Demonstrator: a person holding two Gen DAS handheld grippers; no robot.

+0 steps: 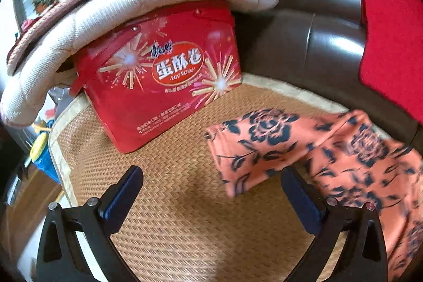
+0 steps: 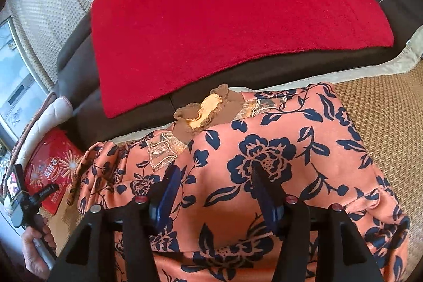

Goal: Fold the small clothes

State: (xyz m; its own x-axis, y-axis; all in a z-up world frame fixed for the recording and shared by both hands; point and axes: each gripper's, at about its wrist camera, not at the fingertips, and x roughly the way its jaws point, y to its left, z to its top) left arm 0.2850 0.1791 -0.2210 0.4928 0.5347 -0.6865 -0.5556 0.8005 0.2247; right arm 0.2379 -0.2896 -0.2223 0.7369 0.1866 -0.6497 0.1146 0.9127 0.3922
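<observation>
The small orange garment with dark blue flower print [image 2: 264, 163] lies on the woven straw mat [image 1: 171, 202], collar toward the dark leather sofa back [image 1: 304, 31]. Right gripper [image 2: 215, 175]: jaws partly open over the cloth, gripping nothing. Left gripper [image 1: 211, 176]: jaws wide, empty, beside a sleeve. Risk: the sleeve lies near the red egg-roll tin [image 1: 158, 75]; a sweeping fold could snag there.

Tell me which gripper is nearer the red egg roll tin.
Left. The left gripper hovers over the mat just in front of the tin; the right gripper sits over the floral garment, farther off.
</observation>
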